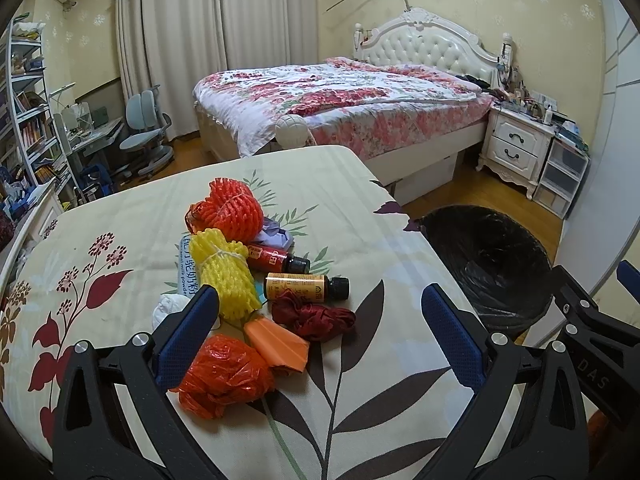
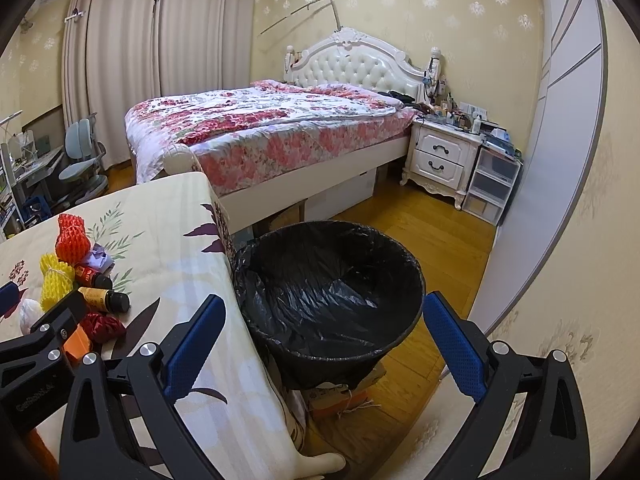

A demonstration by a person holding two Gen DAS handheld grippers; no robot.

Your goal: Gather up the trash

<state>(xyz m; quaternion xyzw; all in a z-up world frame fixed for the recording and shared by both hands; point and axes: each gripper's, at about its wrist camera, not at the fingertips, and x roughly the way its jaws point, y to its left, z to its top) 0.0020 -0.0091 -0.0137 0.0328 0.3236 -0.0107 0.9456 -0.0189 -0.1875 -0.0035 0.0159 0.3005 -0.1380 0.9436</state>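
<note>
A pile of trash lies on the floral tablecloth (image 1: 120, 220): an orange foam net (image 1: 230, 212), a yellow foam net (image 1: 226, 276), two small bottles (image 1: 306, 286), a dark red ribbon (image 1: 314, 316), an orange paper piece (image 1: 278, 344) and a crumpled orange plastic bag (image 1: 224, 376). My left gripper (image 1: 320, 312) is open and empty, hovering over the near end of the pile. My right gripper (image 2: 324, 320) is open and empty above the black-lined trash bin (image 2: 332, 280) beside the table. The bin also shows in the left wrist view (image 1: 492, 256).
The table edge (image 2: 228, 264) touches the bin. A bed (image 2: 260, 132) stands behind, a white nightstand (image 2: 444, 156) and plastic drawers (image 2: 488, 184) to its right. A wardrobe wall (image 2: 560, 160) lies right. A desk and chair (image 1: 144, 136) stand far left.
</note>
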